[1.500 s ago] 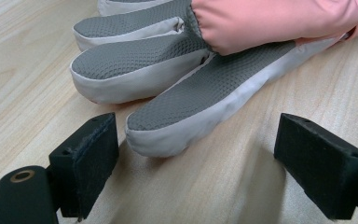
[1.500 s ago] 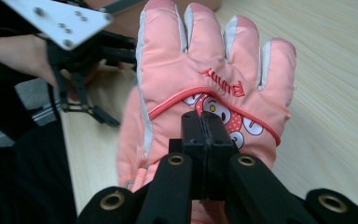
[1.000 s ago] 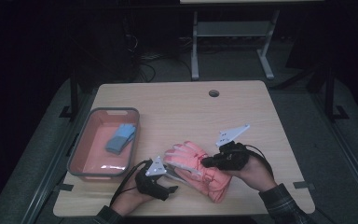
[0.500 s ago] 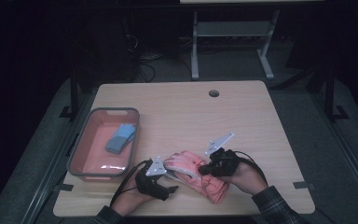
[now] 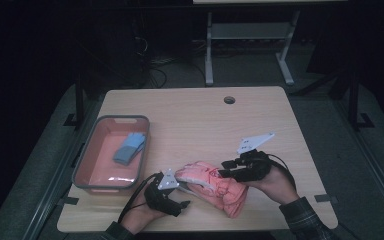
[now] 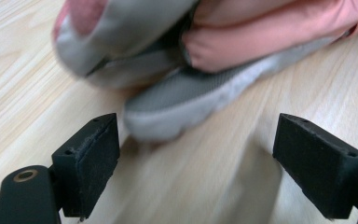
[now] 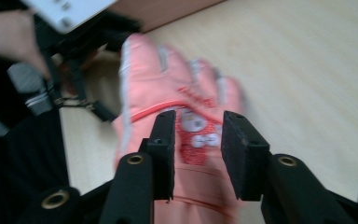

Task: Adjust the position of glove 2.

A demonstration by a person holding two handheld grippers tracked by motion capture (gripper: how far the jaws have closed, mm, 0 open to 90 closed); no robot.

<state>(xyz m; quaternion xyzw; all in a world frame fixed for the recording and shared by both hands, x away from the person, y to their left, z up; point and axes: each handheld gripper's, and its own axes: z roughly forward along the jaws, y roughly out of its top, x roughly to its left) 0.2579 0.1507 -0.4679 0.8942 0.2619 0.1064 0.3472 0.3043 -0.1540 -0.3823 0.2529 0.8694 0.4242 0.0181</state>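
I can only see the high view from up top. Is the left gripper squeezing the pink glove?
Observer: No. In the left gripper view, the left gripper is wide open. The pink glove has a grey fingertip lying just ahead of its fingers, untouched.
Operator: And the other one?
Observer: The right gripper has just been opening its fingers. The glove lies beyond them, not pinched.
Operator: Is there a picture on it?
Observer: Yes, a small red and white patch on its back, too blurred to read.
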